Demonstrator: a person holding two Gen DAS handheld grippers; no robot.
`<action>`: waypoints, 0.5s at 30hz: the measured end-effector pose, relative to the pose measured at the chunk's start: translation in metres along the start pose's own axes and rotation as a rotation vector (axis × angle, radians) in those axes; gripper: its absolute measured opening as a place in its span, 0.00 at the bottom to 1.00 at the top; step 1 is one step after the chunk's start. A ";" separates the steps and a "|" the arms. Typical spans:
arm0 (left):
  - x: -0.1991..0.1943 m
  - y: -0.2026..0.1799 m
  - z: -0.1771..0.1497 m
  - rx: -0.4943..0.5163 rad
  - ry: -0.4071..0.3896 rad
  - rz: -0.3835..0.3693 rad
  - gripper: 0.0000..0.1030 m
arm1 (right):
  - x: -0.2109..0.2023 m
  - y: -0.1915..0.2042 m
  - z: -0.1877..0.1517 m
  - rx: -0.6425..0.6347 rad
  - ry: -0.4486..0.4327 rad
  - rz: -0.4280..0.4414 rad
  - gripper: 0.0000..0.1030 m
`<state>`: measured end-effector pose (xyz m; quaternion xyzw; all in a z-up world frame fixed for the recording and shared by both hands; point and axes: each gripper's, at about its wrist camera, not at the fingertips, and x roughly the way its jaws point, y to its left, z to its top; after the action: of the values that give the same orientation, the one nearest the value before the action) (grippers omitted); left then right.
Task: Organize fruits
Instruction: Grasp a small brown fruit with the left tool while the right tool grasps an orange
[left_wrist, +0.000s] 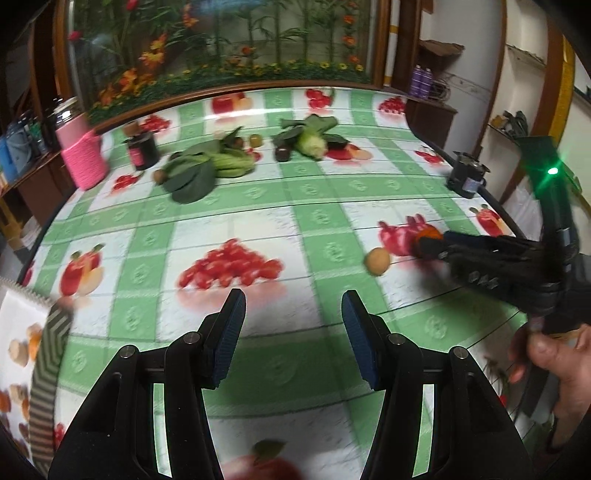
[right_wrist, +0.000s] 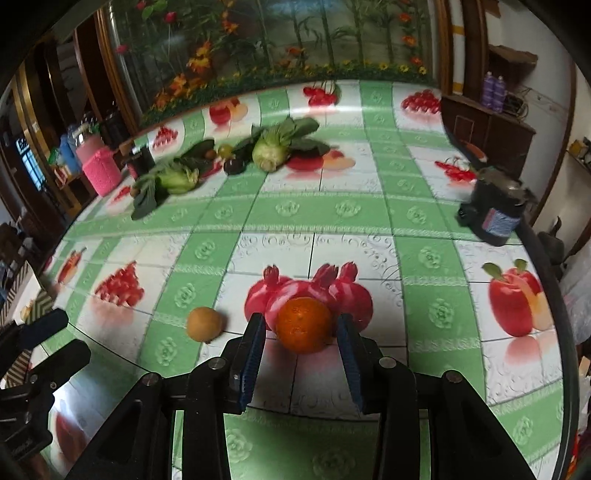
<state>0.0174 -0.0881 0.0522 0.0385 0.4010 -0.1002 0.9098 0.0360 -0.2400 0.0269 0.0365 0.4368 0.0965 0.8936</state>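
The sorting looked barely begun. The right gripper (right_wrist: 301, 328) stood open around the orange (right_wrist: 303, 325), its pads beside the fruit but seemingly not yet pressing, though blur made contact uncertain. The left gripper (left_wrist: 293, 317) hung wide open and empty. A tan fruit (right_wrist: 204, 324) lay near; other small fruits (right_wrist: 233, 165) remained among the greens (right_wrist: 273, 147) across the table (right_wrist: 436, 206).

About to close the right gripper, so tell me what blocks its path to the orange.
Nothing visible does. The round orange fruit already sits between the open fingers of the right gripper; the small tan fruit lies off to its left.
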 end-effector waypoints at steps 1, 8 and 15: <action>0.003 -0.003 0.002 0.007 0.004 -0.002 0.53 | 0.003 -0.001 -0.001 0.002 0.005 0.016 0.36; 0.033 -0.023 0.015 0.028 0.054 -0.071 0.52 | -0.002 -0.017 -0.005 0.052 -0.054 0.083 0.30; 0.059 -0.043 0.023 0.064 0.093 -0.114 0.52 | -0.001 -0.028 -0.005 0.100 -0.060 0.112 0.31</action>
<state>0.0640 -0.1425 0.0247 0.0493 0.4408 -0.1629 0.8813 0.0352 -0.2678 0.0205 0.1084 0.4113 0.1232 0.8966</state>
